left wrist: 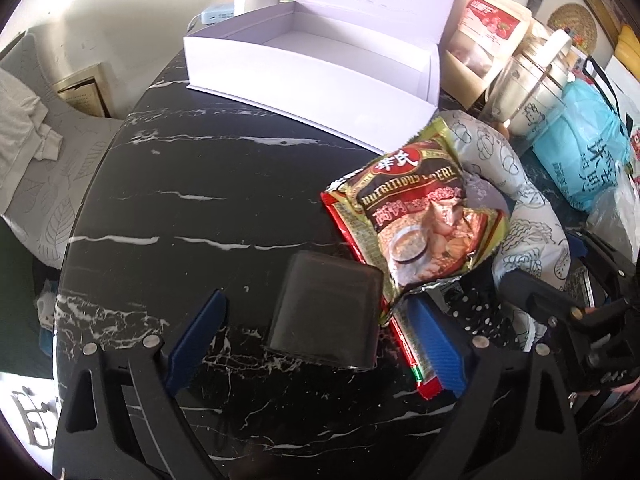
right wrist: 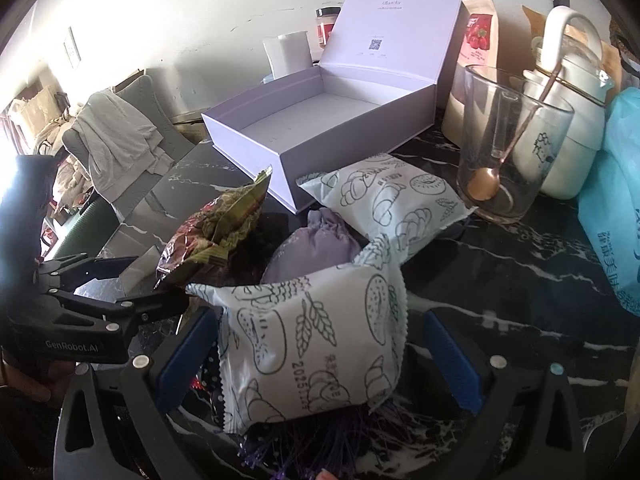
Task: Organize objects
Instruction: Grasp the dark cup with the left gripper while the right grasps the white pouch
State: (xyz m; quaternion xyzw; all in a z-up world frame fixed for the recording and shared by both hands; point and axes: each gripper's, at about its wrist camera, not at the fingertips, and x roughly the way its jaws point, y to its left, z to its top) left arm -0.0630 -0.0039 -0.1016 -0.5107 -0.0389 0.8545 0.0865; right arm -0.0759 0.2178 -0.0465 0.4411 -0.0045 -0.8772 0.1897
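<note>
An open white gift box (left wrist: pixel 320 56) with its lid raised stands at the back of the black marble table (left wrist: pixel 180 200); it also shows in the right wrist view (right wrist: pixel 320 128). My left gripper (left wrist: pixel 316 332) is open around a dark flat wallet (left wrist: pixel 326 312) lying on the table. A gold-and-red cereal packet (left wrist: pixel 420 220) lies just right of it, over a thin red packet (left wrist: pixel 412 360). My right gripper (right wrist: pixel 316 344) is open around a white bread packet (right wrist: pixel 316 344). A second bread packet (right wrist: pixel 392 200) and a purple pouch (right wrist: pixel 316 244) lie behind it.
A glass beaker with a spoon (right wrist: pixel 504 148), a white kettle (right wrist: pixel 568 120), a blue plastic bag (right wrist: pixel 616 208) and a red snack pouch (right wrist: pixel 480 32) stand at the right. A chair with grey clothes (right wrist: pixel 116 144) is beyond the table's left edge.
</note>
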